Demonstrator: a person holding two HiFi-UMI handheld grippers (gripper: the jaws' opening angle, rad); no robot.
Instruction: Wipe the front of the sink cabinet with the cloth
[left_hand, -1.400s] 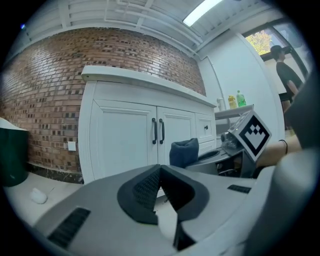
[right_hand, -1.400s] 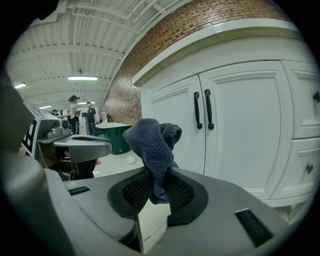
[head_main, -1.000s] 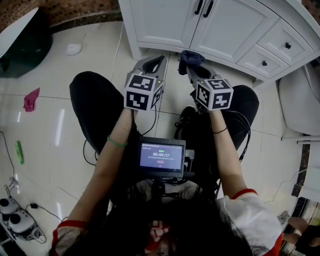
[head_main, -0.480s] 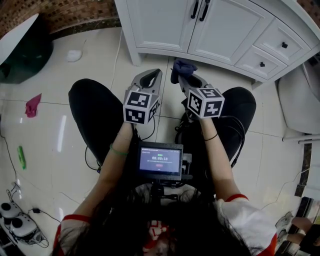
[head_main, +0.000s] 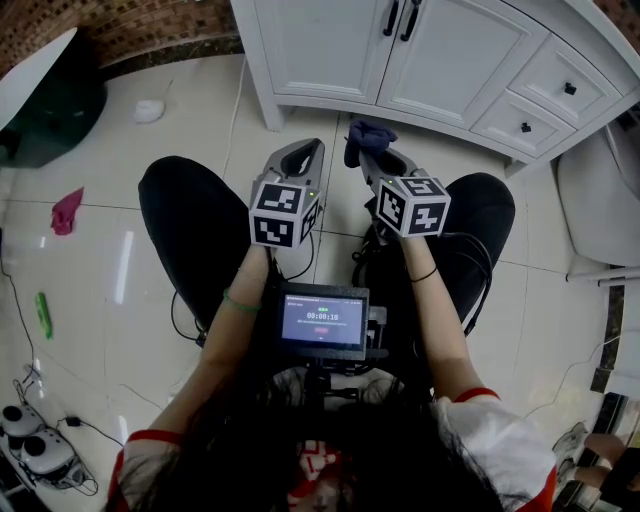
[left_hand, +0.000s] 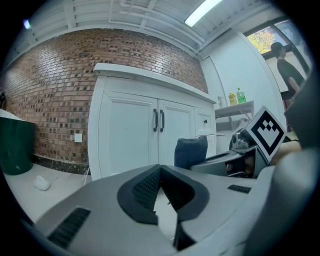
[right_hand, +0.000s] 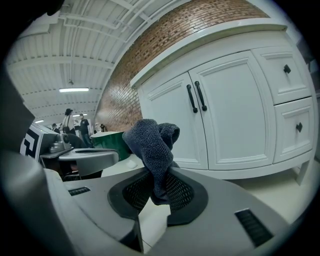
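The white sink cabinet (head_main: 420, 55) with two doors and black handles stands just ahead across the top of the head view; it also fills the left gripper view as the cabinet (left_hand: 130, 135) and the right gripper view as the cabinet (right_hand: 225, 120). My right gripper (head_main: 365, 150) is shut on a dark blue cloth (head_main: 366, 135), which sticks up bunched from its jaws as the cloth (right_hand: 152, 145). The cloth is short of the cabinet front, not touching it. My left gripper (head_main: 305, 150) is shut with nothing in it, beside the right one; from it the cloth (left_hand: 191, 150) shows at right.
Drawers with black knobs (head_main: 548, 95) sit on the cabinet's right side. A dark green bin (head_main: 45, 95) stands at far left. A pink rag (head_main: 62, 212), a green item (head_main: 40, 312) and a small white object (head_main: 148, 110) lie on the tiled floor. The person's knees (head_main: 190, 225) flank the grippers.
Both grippers drew back slightly from the cabinet between the first and second frames, then held almost still. The cloth stays held in the right gripper.
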